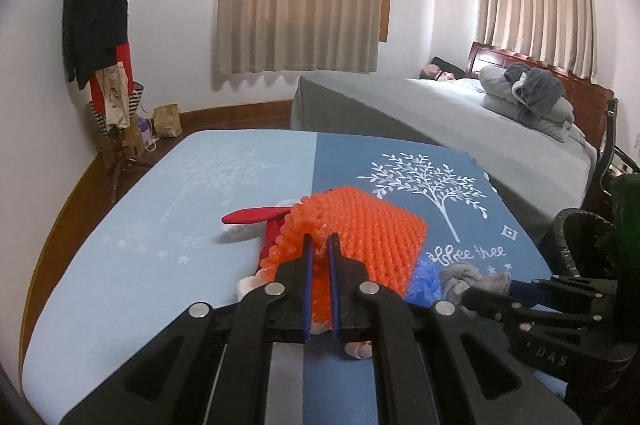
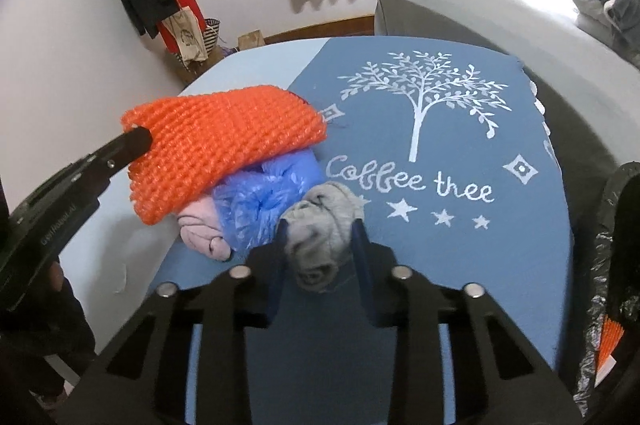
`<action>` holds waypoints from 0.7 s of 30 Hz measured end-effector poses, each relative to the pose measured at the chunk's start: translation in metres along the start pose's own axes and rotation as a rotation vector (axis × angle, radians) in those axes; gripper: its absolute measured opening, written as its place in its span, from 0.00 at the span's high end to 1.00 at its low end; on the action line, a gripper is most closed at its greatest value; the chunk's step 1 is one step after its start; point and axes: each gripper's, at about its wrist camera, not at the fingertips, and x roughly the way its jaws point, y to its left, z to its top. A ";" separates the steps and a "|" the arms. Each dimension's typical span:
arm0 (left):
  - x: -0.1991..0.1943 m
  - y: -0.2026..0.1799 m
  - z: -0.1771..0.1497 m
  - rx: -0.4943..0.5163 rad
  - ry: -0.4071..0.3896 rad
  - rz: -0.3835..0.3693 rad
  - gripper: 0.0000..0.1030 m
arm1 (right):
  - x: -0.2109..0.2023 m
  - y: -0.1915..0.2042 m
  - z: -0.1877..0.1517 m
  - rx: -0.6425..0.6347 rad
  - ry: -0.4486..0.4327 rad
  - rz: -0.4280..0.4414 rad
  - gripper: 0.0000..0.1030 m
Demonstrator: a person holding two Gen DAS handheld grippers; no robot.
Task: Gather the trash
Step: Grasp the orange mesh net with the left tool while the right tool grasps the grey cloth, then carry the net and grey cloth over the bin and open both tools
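Collection is under way, not finished, by my reading. The left tongs (image 1: 321, 245) are clamped on a corner of the orange mesh sheet (image 1: 360, 237), which is lifted clear of the table (image 1: 132, 225) at that edge and drapes over the rest of the heap. The right tongs (image 2: 320, 225) stand either side of a grey crumpled wad (image 2: 320, 237), which still rests on the table; the blades appear to touch it, but whether they are pressed home I cannot tell.

Outstanding, between the two tongs: a blue plastic bag (image 2: 260, 201) and a pink wad (image 2: 200, 229), both under the mesh sheet. A red item (image 1: 256, 215) lies just left of the left tongs.

Container: a bin lined with a black bag (image 2: 608, 265) sits at the table edge, right of the right tongs. An orange piece (image 2: 610, 341) shows at its lower side; the remaining contents are hidden
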 end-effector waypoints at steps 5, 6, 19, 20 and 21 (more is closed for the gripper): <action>-0.005 -0.005 0.003 0.013 -0.014 -0.013 0.93 | -0.014 -0.004 0.002 -0.006 -0.023 -0.005 0.90; -0.006 -0.007 0.004 0.015 -0.017 -0.018 0.93 | -0.019 -0.005 0.003 -0.007 -0.034 -0.009 0.90; -0.022 -0.036 0.019 0.050 -0.064 -0.080 0.93 | -0.067 -0.024 0.022 0.008 -0.147 -0.042 0.90; -0.023 -0.038 0.020 0.053 -0.068 -0.086 0.93 | -0.070 -0.026 0.023 0.010 -0.154 -0.047 0.90; -0.025 -0.042 0.021 0.056 -0.073 -0.094 0.93 | -0.072 -0.027 0.024 0.011 -0.158 -0.050 0.90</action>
